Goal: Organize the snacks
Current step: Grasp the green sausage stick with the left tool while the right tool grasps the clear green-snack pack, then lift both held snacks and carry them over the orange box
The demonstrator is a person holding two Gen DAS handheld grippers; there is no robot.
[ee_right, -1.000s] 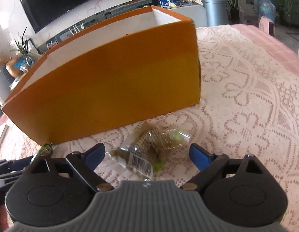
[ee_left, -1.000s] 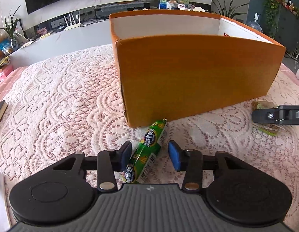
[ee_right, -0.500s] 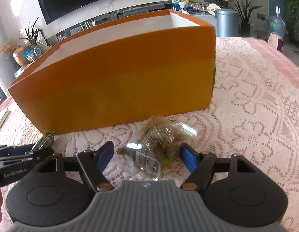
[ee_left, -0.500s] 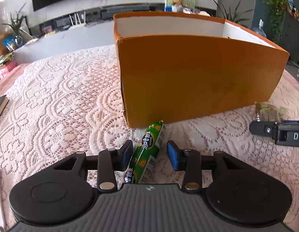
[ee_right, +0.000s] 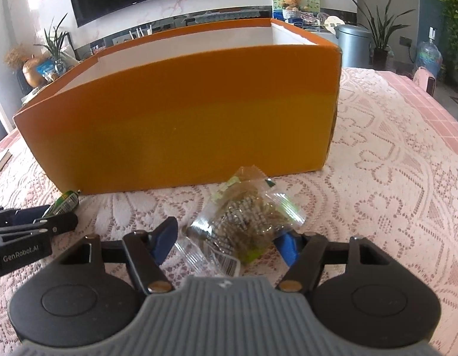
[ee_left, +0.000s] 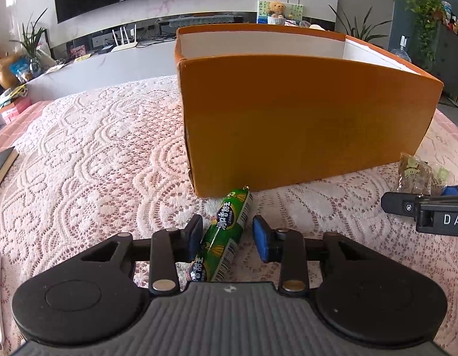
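Note:
A green sausage stick lies on the lace tablecloth in front of the orange box. My left gripper straddles it with its jaws a little apart; the left pad touches the wrapper and the right pad stands just off it. A clear snack packet with brown contents lies before the same box. My right gripper has its pads close on both sides of the packet, pressing its edges. The packet also shows in the left wrist view, and the sausage in the right wrist view.
The lace cloth covers the table around the box. A dark book edge lies at the far left. A grey bin and plants stand beyond the table.
Both grippers have narrowed around their snacks and tilted lower toward the table; the right jaws closed markedly onto the packet, the left ones slightly on the sausage.

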